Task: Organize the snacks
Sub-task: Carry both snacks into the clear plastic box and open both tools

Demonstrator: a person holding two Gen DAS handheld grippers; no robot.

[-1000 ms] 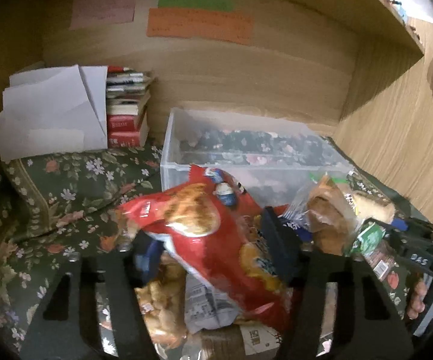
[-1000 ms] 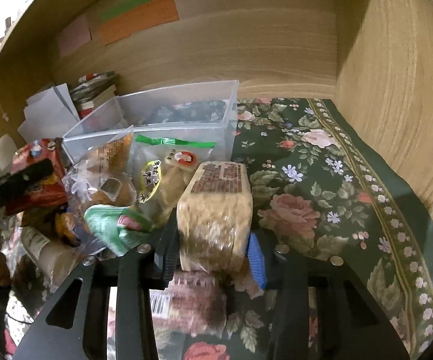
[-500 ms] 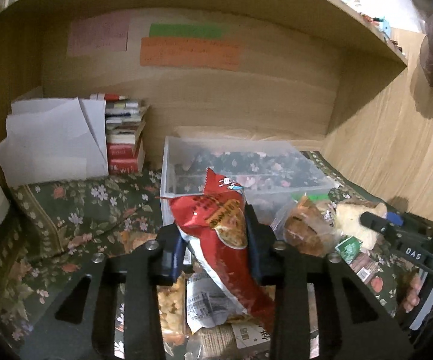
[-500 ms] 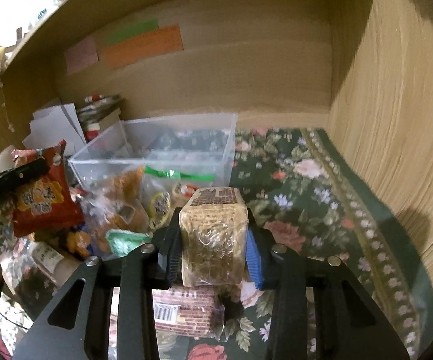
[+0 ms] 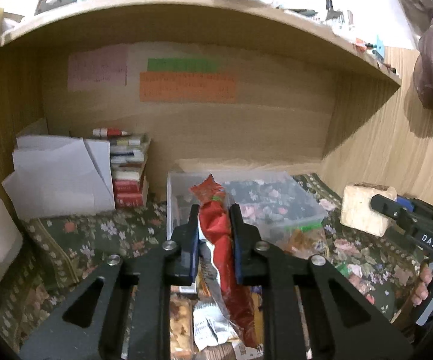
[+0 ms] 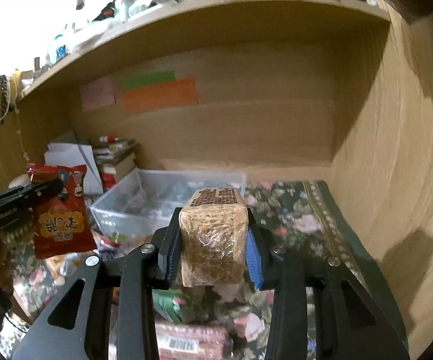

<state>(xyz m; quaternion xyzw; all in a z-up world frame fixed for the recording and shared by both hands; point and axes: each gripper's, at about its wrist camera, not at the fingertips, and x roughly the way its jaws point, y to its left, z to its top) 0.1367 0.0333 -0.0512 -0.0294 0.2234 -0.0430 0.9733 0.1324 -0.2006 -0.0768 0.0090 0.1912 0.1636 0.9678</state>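
In the left wrist view, the left gripper (image 5: 215, 234) is clamped narrow on a crinkly red foil snack bag (image 5: 221, 240), which stands on edge between the blue pads, its sealed top poking above them and its lower part hanging down over the loose packets (image 5: 207, 327) on the green floral cloth (image 5: 96, 234). The bag looks light, soft and slick; the pinch sits across its puffed middle, so the foil may slide or the contents crush. A hold nearer the flat top seam would be surer. Just beyond it stands the clear plastic storage bin (image 5: 276, 198), apparently empty, though the see-through walls make that hard to judge.

In the right wrist view, the right gripper (image 6: 213, 255) is closed on a tan block-shaped snack wrapped in clear film (image 6: 212, 240), held by its two long flat sides above the cloth. It seems firm and heavier than the bag, and the film is smooth, so a squeeze on the broad faces suits it. The red bag hangs to the left, and the bin lies ahead between the two.
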